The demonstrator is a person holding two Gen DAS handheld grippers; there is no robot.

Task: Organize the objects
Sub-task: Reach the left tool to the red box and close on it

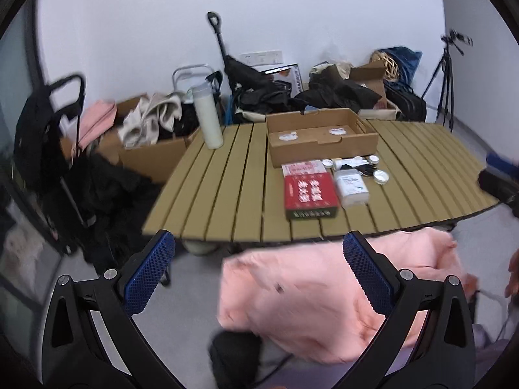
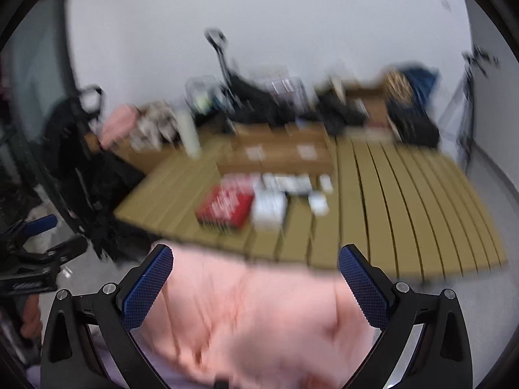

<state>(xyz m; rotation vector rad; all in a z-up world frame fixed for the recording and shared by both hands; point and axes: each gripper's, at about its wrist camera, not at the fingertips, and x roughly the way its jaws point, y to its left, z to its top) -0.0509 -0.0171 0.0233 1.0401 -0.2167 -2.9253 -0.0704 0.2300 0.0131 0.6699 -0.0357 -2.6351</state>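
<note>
On the slatted wooden table (image 1: 227, 175) an open cardboard tray (image 1: 321, 136) stands at the middle back. In front of it lie a red box (image 1: 309, 196), a pink-and-white box (image 1: 303, 168), a white box (image 1: 352, 188) and small round tins (image 1: 381, 176). A tall white bottle (image 1: 209, 116) stands at the table's left back. My left gripper (image 1: 258, 237) hangs open short of the table's near edge, holding nothing. My right gripper (image 2: 255, 249) is open too, over pink cloth (image 2: 259, 317). The right wrist view is blurred; the red box (image 2: 225, 209) still shows.
Pink cloth (image 1: 324, 291) lies below the table's front edge. Behind the table are cardboard boxes with clothes (image 1: 152, 129), black bags (image 1: 266, 94), a trolley (image 1: 48, 136) and a tripod (image 1: 446, 74) by the wall. The other gripper shows at the right edge (image 1: 499, 178).
</note>
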